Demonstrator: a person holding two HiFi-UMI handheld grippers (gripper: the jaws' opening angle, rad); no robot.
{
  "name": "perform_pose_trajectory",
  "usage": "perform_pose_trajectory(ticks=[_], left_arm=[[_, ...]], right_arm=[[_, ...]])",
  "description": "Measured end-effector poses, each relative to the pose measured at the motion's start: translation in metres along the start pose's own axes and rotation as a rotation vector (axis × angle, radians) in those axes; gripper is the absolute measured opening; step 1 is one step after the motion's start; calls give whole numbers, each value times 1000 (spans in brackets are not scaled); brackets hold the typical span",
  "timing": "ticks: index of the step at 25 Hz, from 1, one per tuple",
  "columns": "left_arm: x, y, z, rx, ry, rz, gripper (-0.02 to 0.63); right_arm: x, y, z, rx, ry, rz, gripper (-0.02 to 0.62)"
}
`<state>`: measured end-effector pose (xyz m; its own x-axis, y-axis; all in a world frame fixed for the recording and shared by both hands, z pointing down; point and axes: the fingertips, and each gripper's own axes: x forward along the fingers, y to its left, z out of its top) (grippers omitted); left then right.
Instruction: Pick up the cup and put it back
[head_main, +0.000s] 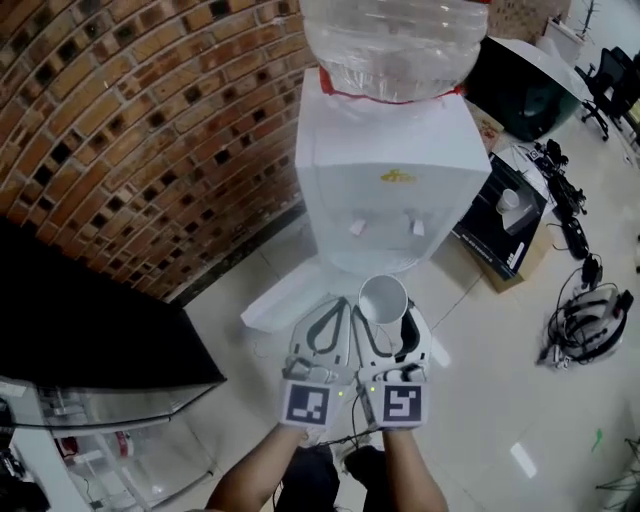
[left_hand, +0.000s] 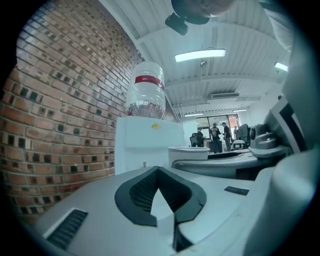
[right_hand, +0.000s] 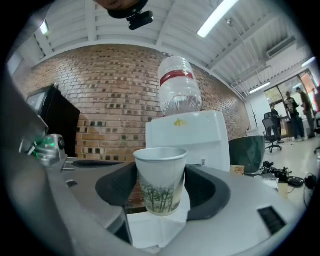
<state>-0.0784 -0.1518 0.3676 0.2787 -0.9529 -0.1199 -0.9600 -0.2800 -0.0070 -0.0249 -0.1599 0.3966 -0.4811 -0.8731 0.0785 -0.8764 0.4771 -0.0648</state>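
Note:
A white paper cup (head_main: 383, 298) with a green bamboo print (right_hand: 161, 180) stands upright between the jaws of my right gripper (head_main: 386, 330), which is shut on it at mid-height. My left gripper (head_main: 329, 328) hangs close beside it on the left, jaws shut with nothing in them (left_hand: 167, 210). Both are held in the air in front of a white water dispenser (head_main: 390, 180) with a clear bottle (head_main: 395, 40) on top. In the left gripper view the cup's rim (left_hand: 189, 150) shows to the right. The dispenser's two taps (head_main: 385, 228) are beyond and below the cup.
A brick wall (head_main: 130, 130) runs along the left. A black cabinet with a glass shelf (head_main: 90, 350) is at the lower left. An open black box (head_main: 505, 225), cables and a headset (head_main: 590, 325) lie on the floor at the right. People (left_hand: 217, 135) stand far off.

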Motion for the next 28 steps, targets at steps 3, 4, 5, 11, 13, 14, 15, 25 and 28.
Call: perform_pose_trajectory(ticks=[3, 4, 5, 11, 13, 14, 15, 25, 28], left_arm=[[-14, -13, 45, 20, 27, -27, -9], [-18, -16, 58, 21, 43, -31, -9], [-22, -18, 72, 15, 53, -28, -9], [-37, -27, 170, -17, 50, -20, -9], [-38, -29, 200, -28, 56, -21, -9], [-38, -30, 215, -29, 48, -21, -9], [-38, -31, 230, -27, 34, -21, -9], [-47, -37, 299, 11, -45, -35, -9], [-45, -40, 306, 6, -56, -45, -9]], right_arm=[[-28, 5, 39, 12, 18, -46, 307], [-33, 8, 55, -18, 35, -48, 305], [-37, 13, 72, -38, 48, -39, 307], [-63, 27, 175, -75, 40, 28, 307], [-73, 31, 206, -59, 44, 42, 307], [-77, 32, 221, -57, 40, 47, 307], [-81, 34, 235, -58, 35, 52, 307], [-109, 44, 304, -76, -34, 36, 307], [-111, 45, 304, -117, -19, 42, 308]])
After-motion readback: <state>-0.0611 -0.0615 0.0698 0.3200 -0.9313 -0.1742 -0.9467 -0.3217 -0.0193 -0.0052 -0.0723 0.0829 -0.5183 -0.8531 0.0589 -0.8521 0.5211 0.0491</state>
